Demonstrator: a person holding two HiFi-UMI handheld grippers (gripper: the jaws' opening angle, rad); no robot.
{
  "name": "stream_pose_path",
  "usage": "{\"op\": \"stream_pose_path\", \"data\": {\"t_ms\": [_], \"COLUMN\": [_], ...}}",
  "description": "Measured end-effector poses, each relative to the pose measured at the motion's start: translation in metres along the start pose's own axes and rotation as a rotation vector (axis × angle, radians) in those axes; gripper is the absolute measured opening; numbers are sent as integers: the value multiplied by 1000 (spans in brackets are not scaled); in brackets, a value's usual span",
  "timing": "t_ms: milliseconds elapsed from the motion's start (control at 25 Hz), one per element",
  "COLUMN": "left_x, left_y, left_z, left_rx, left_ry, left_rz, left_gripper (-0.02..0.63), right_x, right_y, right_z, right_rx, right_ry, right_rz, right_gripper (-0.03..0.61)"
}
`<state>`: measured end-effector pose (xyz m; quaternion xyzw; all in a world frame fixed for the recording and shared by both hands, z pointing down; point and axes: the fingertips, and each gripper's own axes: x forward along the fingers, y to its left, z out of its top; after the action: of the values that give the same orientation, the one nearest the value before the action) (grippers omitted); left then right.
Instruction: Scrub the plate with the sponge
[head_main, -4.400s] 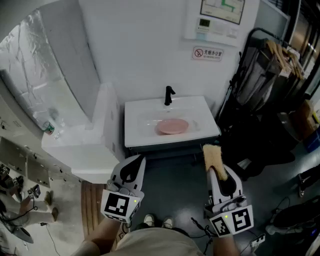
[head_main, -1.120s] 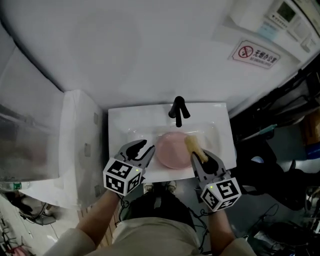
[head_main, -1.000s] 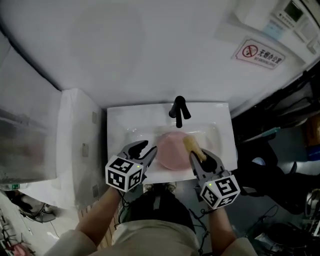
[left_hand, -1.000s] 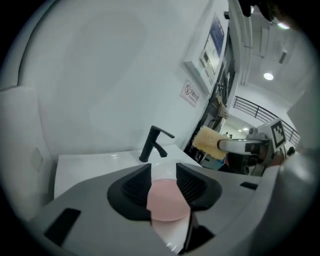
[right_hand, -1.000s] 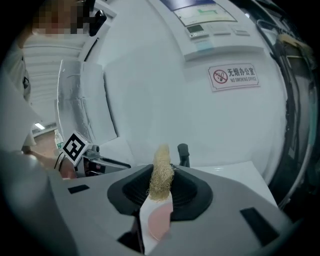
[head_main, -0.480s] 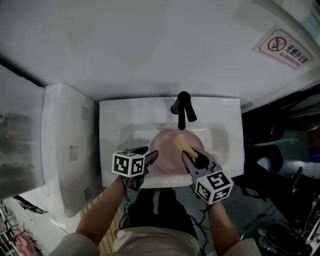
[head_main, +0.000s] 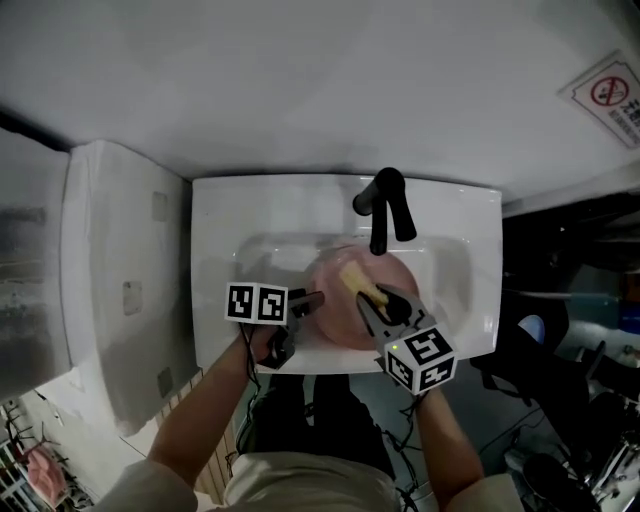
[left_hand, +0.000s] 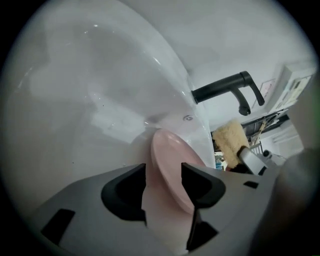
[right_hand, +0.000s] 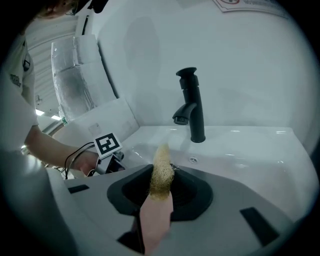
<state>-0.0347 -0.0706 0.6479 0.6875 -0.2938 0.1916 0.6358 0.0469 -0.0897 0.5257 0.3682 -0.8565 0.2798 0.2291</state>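
Observation:
A pink plate (head_main: 335, 300) lies in the white sink basin (head_main: 215, 250). My left gripper (head_main: 308, 303) reaches the plate's near-left edge. In the left gripper view the plate (left_hand: 172, 165) has its rim between the jaws of my left gripper (left_hand: 164, 175), which are opening and do not clamp it. My right gripper (head_main: 375, 297) is shut on a yellow fibrous sponge (head_main: 352, 278), whose tip rests over the middle of the plate. In the right gripper view the sponge (right_hand: 161, 172) sticks out forward from my right gripper (right_hand: 161, 186), with pink showing below it.
A black faucet (head_main: 385, 205) stands at the back of the sink and reaches over the plate's far edge. A white panel (head_main: 110, 280) borders the sink's left side. Dark clutter (head_main: 570, 330) fills the floor to the right. A white wall lies behind.
Both grippers have moved forward from the sink's front edge into the basin. The left jaws now straddle the plate's rim and stand wider. The sponge has come over the plate.

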Motion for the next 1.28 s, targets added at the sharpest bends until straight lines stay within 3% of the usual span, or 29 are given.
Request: {"op": "stream_pose_path", "data": {"t_ms": [120, 240, 680, 920, 1080, 1280], "left_x": [10, 19, 19, 14, 5, -5], "left_y": [9, 18, 24, 21, 22, 11], "left_z": [-2, -4, 6, 11, 17, 21], "left_rx": [-16, -7, -38, 15, 64, 145], "left_ry": [45, 79, 10, -8, -14, -11], "left_rz": [35, 76, 84, 104, 119, 124], "left_gripper": [193, 81, 37, 21, 18, 17], "right_x": [10, 21, 71, 99, 103, 98], "right_y": [-4, -6, -12, -5, -12, -29], "right_z": [-4, -10, -52, -62, -64, -59], "right_rx": [-10, -23, -110, -159, -208, -241], "right_ry": [21, 50, 262, 336, 371, 388], "right_rz": [12, 23, 109, 172, 148, 43], "right_gripper": [97, 98, 98, 94, 89, 83]}}
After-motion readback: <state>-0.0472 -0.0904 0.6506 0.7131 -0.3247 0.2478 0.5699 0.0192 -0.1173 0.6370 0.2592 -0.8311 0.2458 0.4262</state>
